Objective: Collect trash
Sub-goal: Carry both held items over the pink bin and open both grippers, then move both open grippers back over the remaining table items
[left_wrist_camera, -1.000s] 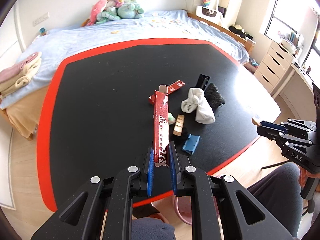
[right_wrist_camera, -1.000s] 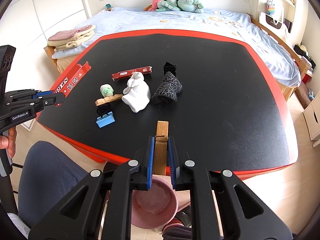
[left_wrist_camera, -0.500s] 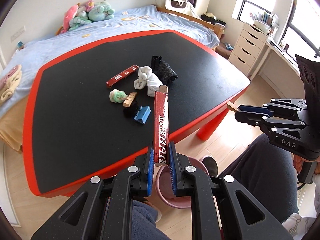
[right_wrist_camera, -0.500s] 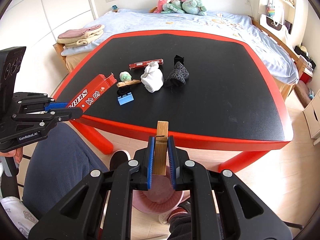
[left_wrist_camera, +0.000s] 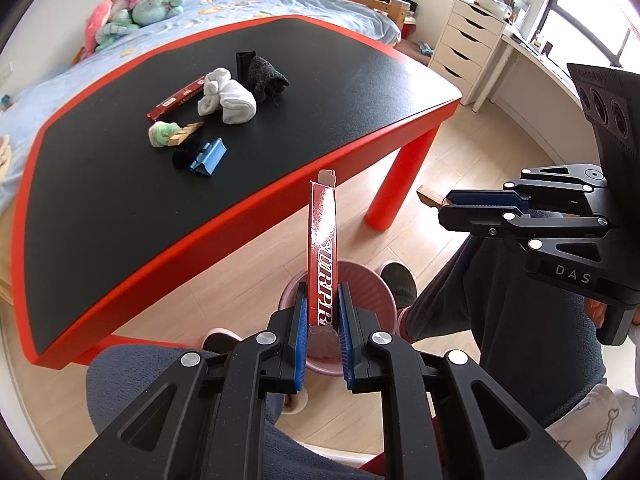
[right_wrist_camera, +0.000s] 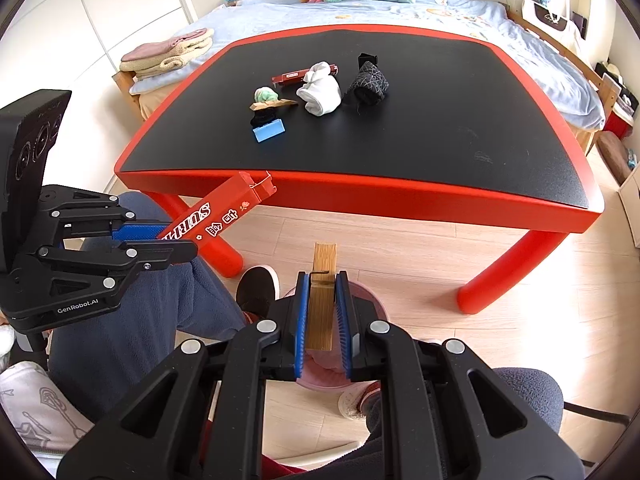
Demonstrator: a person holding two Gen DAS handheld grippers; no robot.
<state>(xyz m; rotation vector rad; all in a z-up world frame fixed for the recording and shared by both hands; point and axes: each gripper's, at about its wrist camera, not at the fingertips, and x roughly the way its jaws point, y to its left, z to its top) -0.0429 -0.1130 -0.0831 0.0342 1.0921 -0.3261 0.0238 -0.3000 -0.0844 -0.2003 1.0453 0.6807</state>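
Fingers of the left gripper (left_wrist_camera: 323, 320) are clamping a red carton (left_wrist_camera: 323, 256) above the pink bin (left_wrist_camera: 360, 284); right gripper (right_wrist_camera: 323, 320) fingers are pinching a wooden block (right_wrist_camera: 322, 300). Socks (right_wrist_camera: 320, 88) are lying on the desk (right_wrist_camera: 440, 140).

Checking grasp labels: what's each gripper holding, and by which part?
Left gripper clamps the long red box at its near, torn end. Right gripper clamps the wooden clothespin along its lower body. Both sit above the pink bin.

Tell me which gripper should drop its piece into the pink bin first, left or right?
Probably left. The left gripper holds the red box with its lower end already over the pink bin. The right gripper also sits above it with the wooden clip, so it's close.
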